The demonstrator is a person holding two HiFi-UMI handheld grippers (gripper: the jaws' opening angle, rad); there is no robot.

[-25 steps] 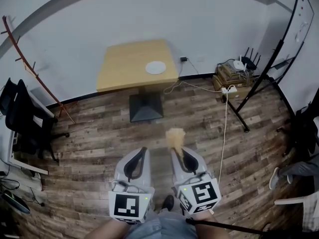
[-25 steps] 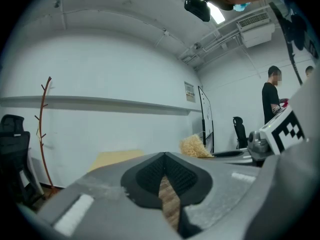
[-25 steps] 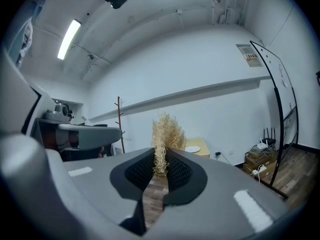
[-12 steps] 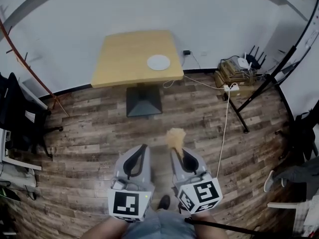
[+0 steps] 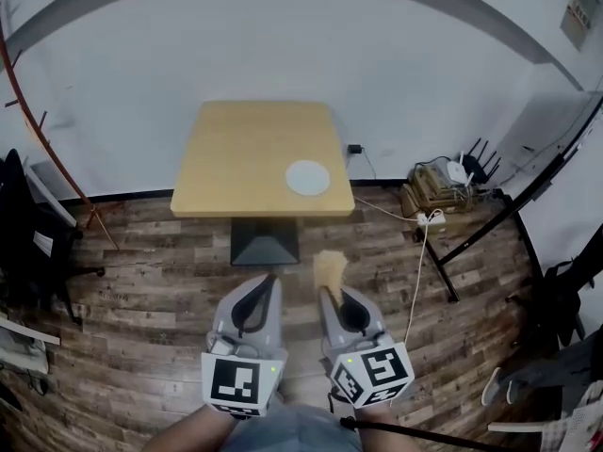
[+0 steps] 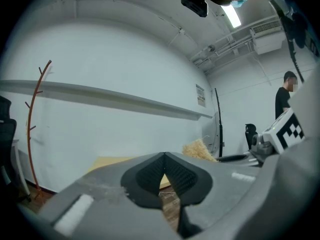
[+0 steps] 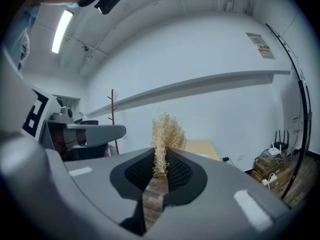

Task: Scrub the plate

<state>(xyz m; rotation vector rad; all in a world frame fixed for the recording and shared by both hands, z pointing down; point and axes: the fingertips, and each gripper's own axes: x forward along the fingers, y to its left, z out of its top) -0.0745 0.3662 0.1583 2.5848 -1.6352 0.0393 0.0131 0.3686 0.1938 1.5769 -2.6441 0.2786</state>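
A white plate (image 5: 308,178) lies on the right half of a square wooden table (image 5: 236,163) by the far wall. Both grippers hang over the wooden floor, well short of the table. My left gripper (image 5: 267,283) is shut with nothing between its jaws, as the left gripper view (image 6: 164,159) also shows. My right gripper (image 5: 328,292) is shut on a straw-coloured scrubber (image 5: 330,266), whose frayed tuft (image 7: 166,134) sticks up past the fingertips. The plate shows as a pale sliver (image 7: 202,155) behind the right jaw.
The table stands on a dark pedestal base (image 5: 265,243). A coat rack (image 5: 38,130) leans at the left wall. Boxes with a router (image 5: 443,186) and a cable sit at the right, beside a black slanted stand (image 5: 513,210). A dark chair (image 5: 24,243) is at far left.
The view has advanced toward the table: table and plate sit lower and larger in the frame. Both grippers keep their pose, the right one still holding the scrubber.
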